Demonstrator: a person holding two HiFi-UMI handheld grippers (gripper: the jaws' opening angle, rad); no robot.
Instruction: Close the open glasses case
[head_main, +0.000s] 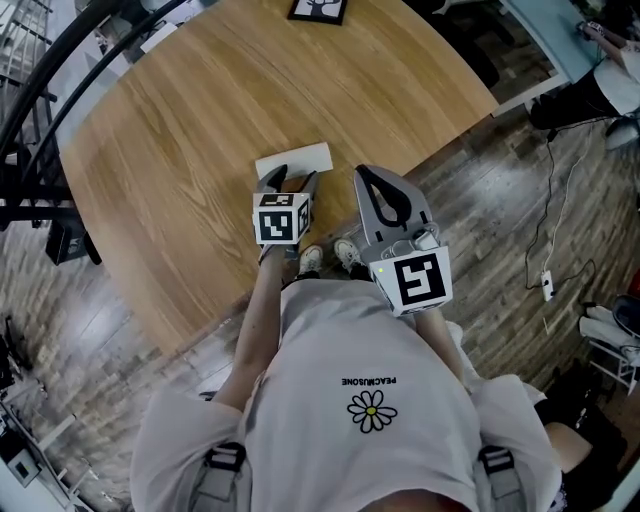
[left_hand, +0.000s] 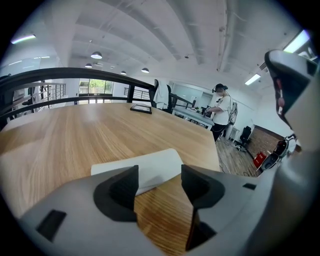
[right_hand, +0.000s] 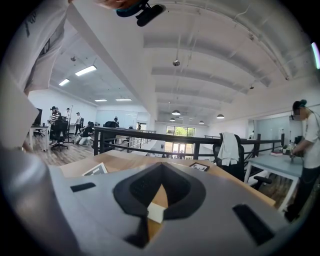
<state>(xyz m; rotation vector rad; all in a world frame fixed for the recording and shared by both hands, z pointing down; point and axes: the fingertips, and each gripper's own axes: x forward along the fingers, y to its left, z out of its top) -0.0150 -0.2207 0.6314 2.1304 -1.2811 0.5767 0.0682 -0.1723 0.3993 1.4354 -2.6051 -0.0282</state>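
Centrally, the white glasses case (head_main: 295, 160) lies flat on the wooden counter (head_main: 200, 120) close to its near edge, with bare wood open to the left and far side up to a marker card (head_main: 318, 8) at the far edge. The left tongs (head_main: 294, 182), jaws apart and empty, point at the case from just on its near side. The right tongs (head_main: 361, 171), jaws together on nothing, sit just right of the case at the counter's near edge.

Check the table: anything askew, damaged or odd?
Nothing spilled or damaged. The white case lies flat near the table's near edge, slightly skewed to it, with no raised lid visible. The left gripper is open at its near side; the right gripper is shut, empty.
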